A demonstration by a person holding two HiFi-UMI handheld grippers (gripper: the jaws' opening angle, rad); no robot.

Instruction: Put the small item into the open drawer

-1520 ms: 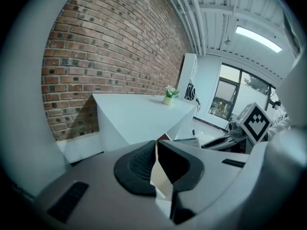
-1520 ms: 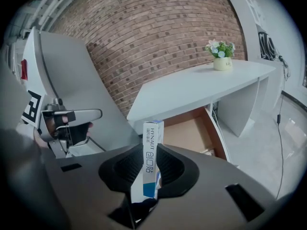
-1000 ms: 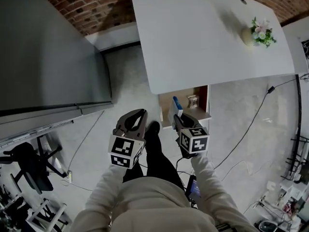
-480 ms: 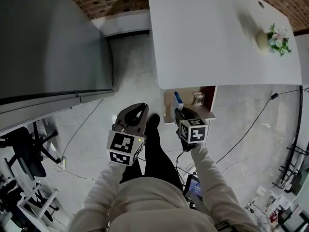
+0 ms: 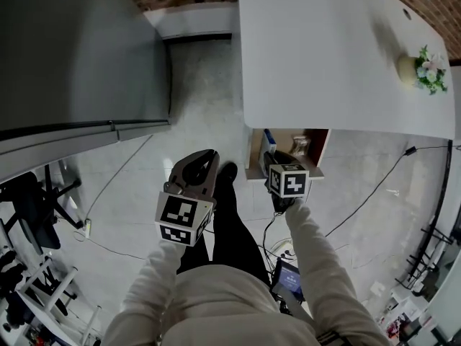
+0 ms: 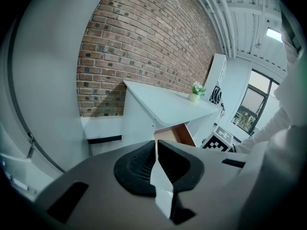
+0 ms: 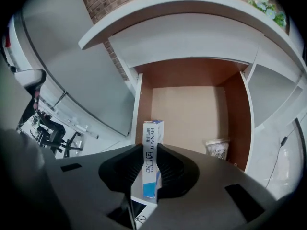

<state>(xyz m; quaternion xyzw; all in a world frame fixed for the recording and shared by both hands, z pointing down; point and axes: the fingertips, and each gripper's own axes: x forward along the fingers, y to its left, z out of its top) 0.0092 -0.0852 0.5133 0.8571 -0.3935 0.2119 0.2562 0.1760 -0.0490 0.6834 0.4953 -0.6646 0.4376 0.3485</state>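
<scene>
A small white and blue box (image 7: 153, 134) stands upright between my right gripper's (image 7: 150, 166) pads, which are shut on it. In the head view the box (image 5: 268, 141) sticks out over the near left part of the open wooden drawer (image 5: 253, 150) under the white desk (image 5: 331, 49). The drawer's pale floor (image 7: 192, 109) lies straight ahead of the right gripper (image 5: 274, 158). My left gripper (image 5: 199, 167) hangs to the left of the drawer above the floor, shut with nothing in it (image 6: 156, 158).
A small crinkled packet (image 7: 218, 149) lies in the drawer's near right corner. A flower pot (image 5: 425, 67) stands at the desk's far right. A grey cabinet (image 5: 72, 49) fills the left. Cables (image 5: 374, 186) cross the floor, and a black chair (image 5: 29, 215) stands lower left.
My right gripper has carried the box forward, closer over the drawer's front. The left gripper has kept its place beside it, still shut.
</scene>
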